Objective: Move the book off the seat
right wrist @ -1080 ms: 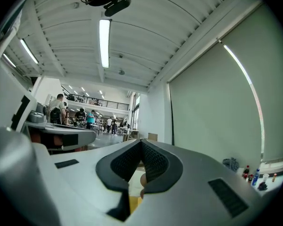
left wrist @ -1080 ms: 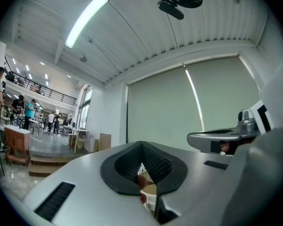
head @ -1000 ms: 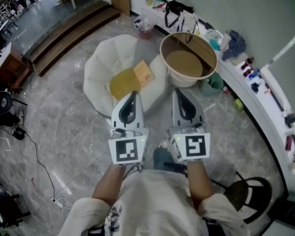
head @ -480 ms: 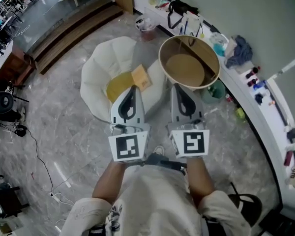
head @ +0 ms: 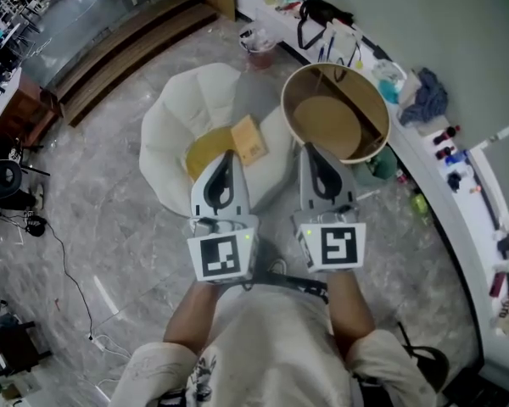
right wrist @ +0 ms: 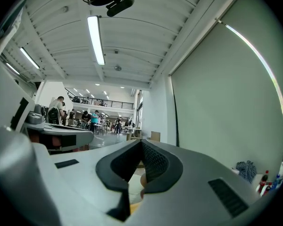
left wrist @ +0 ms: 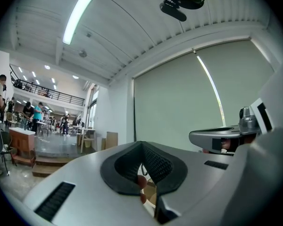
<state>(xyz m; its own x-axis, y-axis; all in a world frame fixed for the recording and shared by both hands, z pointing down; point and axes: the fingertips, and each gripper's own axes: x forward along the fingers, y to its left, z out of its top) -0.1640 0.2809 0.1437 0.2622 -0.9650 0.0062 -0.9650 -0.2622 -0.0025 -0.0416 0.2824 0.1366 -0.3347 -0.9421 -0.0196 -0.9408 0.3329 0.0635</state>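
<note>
A tan book (head: 248,139) lies on the yellow cushion (head: 202,152) of a white shell-shaped armchair (head: 174,125) in the head view. My left gripper (head: 226,157) hovers over the chair's front edge, just short of the book, jaws shut and empty. My right gripper (head: 315,150) is held beside it to the right, over the gap between the chair and a round wooden tub-shaped table (head: 335,113), also shut and empty. Both gripper views look up at ceiling and wall; the left gripper (left wrist: 142,173) and right gripper (right wrist: 140,173) each show closed pads.
A curved white counter (head: 458,202) with bottles, a blue cloth (head: 425,98) and a black bag (head: 320,11) runs along the right. A small bin (head: 259,44) stands behind the chair. Wooden steps (head: 110,58) lie at upper left, cables (head: 76,287) on the marble floor.
The chair, book and round table have shifted slightly in the head view as the person moves. Both grippers stay side by side, shut.
</note>
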